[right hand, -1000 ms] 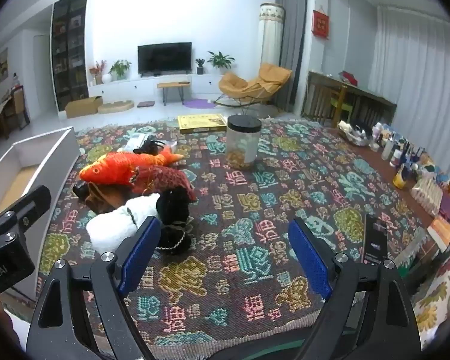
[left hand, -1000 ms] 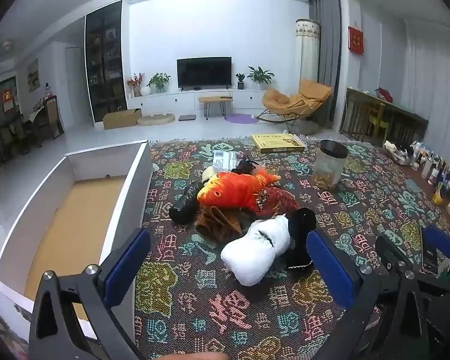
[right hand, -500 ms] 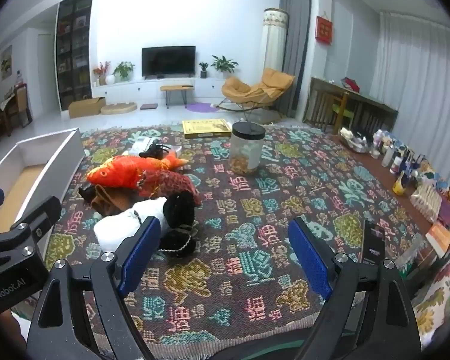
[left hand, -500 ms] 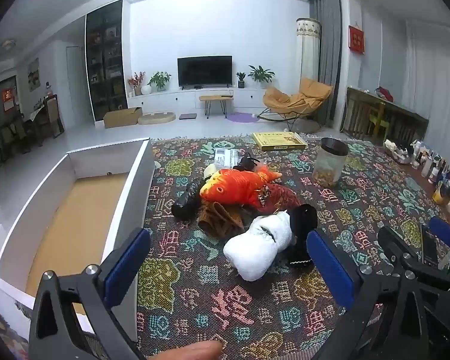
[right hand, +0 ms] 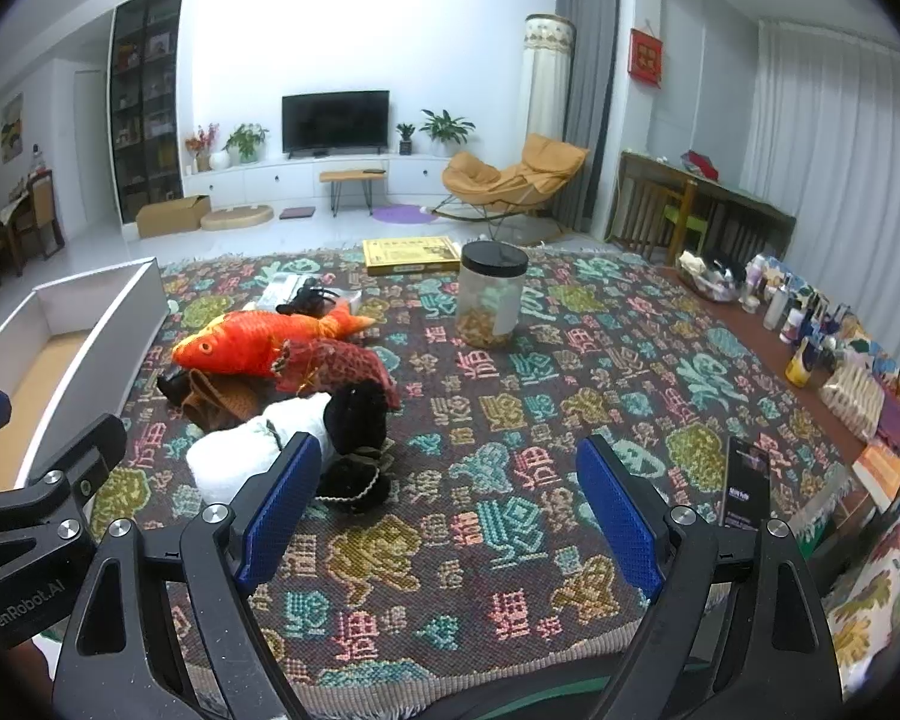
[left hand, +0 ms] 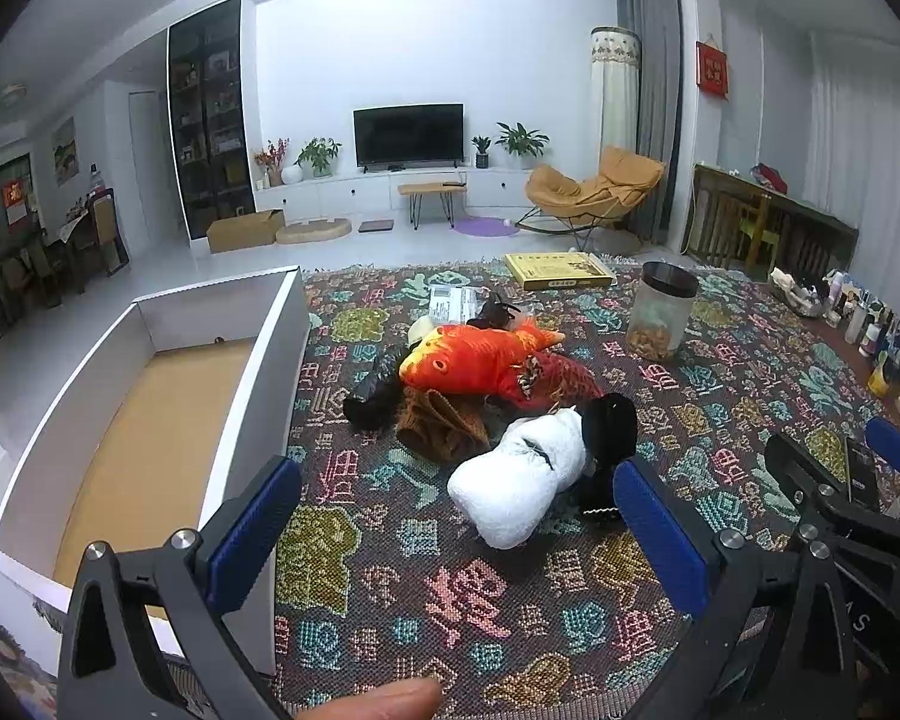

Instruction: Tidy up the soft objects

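The left gripper [left hand: 456, 534] and right gripper [right hand: 450, 510] both hover above the patterned rug [left hand: 720, 396] with fingers spread wide, holding nothing. The pile of soft toys [left hand: 492, 390], orange fish plush [right hand: 258, 336] on top, lies on the rug beside the open white box [left hand: 270, 360]

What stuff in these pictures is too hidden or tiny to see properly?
- The brown soft thing: mostly under the orange fish in both views, so its shape is unclear.
- The white toy: partly behind a finger of the right claw in the right view.
- The bottles at the right edge: too small to identify.
- The white box: its near corner is covered by the left claw.
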Motion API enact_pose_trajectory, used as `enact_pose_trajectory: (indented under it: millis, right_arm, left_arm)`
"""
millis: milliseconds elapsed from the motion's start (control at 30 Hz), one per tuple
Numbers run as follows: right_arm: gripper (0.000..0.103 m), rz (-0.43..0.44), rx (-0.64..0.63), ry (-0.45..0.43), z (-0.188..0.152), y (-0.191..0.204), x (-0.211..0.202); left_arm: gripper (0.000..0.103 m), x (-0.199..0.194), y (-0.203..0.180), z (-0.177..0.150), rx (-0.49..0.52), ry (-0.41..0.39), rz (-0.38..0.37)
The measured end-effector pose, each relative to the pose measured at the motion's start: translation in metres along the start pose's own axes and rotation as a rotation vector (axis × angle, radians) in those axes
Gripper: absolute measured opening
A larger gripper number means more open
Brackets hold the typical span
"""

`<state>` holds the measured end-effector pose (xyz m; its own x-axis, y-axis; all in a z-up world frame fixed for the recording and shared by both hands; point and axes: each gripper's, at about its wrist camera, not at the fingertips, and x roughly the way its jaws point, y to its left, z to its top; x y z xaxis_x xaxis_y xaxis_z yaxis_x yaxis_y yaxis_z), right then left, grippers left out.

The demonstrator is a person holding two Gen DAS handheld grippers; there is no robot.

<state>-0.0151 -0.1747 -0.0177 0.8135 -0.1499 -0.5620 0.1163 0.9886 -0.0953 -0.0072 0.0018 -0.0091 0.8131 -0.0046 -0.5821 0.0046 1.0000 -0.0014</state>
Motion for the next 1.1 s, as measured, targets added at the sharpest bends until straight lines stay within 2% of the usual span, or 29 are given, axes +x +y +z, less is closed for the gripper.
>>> enact_pose_trajectory:
  millis: [1100]
  right_arm:
    - [0.089,-0.003,0.016,0.033,-0.011,-0.003,0.008]
  left_arm:
    - [0.103,0.015,0.000,-0.017,0.011,0.046,0.009]
